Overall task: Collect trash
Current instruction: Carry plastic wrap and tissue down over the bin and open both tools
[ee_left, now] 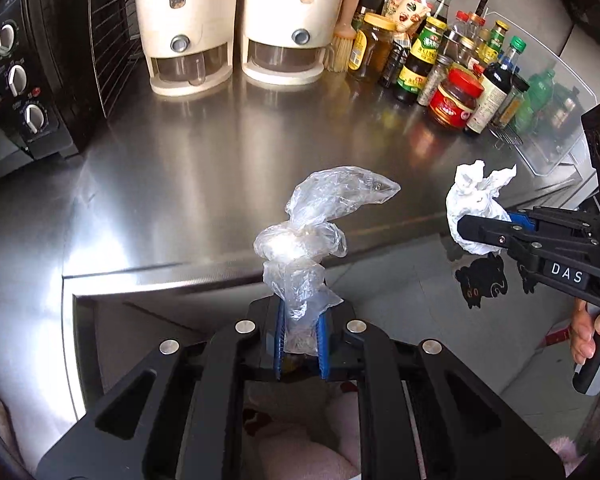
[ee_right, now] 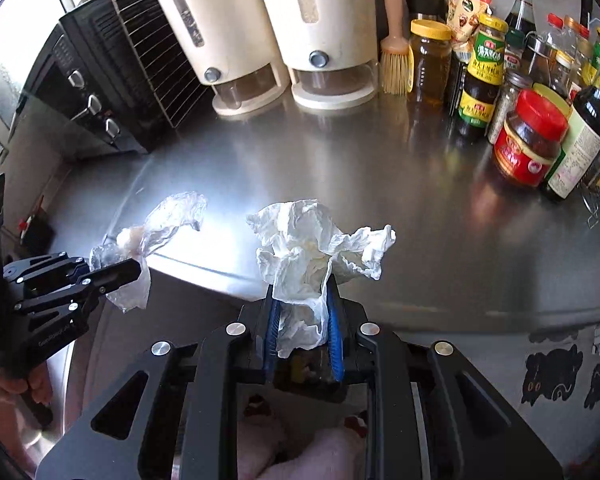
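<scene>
L gripper [ee_left: 300, 336]: fingers narrow, clamped on clear plastic bag [ee_left: 312, 232]; bag stands straight out past the tips, long axis in line w/ fingers. R gripper [ee_right: 304, 336]: fingers narrow, clamped on crumpled tissue [ee_right: 308, 248], wad also ahead of tips. Both loads clear of tabletop [ee_left: 220, 168], at its front edge. No bin in view; drop direction can't be told. Grippers side by side, neither nearer.
</scene>
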The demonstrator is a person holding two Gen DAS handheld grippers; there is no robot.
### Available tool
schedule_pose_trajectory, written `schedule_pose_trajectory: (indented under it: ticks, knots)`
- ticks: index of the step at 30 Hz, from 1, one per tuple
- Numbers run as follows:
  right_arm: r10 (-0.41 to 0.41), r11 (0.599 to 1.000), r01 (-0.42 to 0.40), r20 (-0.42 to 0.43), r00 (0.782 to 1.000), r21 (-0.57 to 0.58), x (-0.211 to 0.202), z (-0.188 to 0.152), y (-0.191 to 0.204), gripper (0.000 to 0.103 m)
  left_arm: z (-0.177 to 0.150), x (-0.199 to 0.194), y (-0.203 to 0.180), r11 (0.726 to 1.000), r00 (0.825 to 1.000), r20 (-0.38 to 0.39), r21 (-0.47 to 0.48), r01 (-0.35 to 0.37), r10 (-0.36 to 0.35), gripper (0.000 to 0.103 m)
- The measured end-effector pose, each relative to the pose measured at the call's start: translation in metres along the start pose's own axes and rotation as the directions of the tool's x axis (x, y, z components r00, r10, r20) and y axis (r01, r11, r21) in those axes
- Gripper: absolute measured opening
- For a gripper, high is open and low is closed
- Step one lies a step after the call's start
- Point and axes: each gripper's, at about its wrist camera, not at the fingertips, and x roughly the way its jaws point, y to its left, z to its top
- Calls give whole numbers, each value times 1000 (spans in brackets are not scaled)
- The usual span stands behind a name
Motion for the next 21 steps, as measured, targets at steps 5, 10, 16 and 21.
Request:
schedule_pose_trajectory:
  ticks: [5, 10, 16, 21]
  knots:
    - [29, 1000, -28, -110, 994, 9, 14, -53, 2, 22, -43, 25, -5, 1000, 995, -98, -11, 23, -24, 12]
    - [21, 998, -9, -212, 977, 57, 48, -96, -9, 22, -79, 66, -5, 998, 980, -195, -55, 37, -48, 11]
    - [38, 987, 10, -295, 955, 160, 98, -135, -27, 22, -113, 119, -3, 997, 960, -274, -69, 42, -59, 11]
    - [-9, 986, 63, -325, 945, 156, 142, -158, -36, 22, -130, 166, 2, 995, 945, -317, -91, 52, -78, 11]
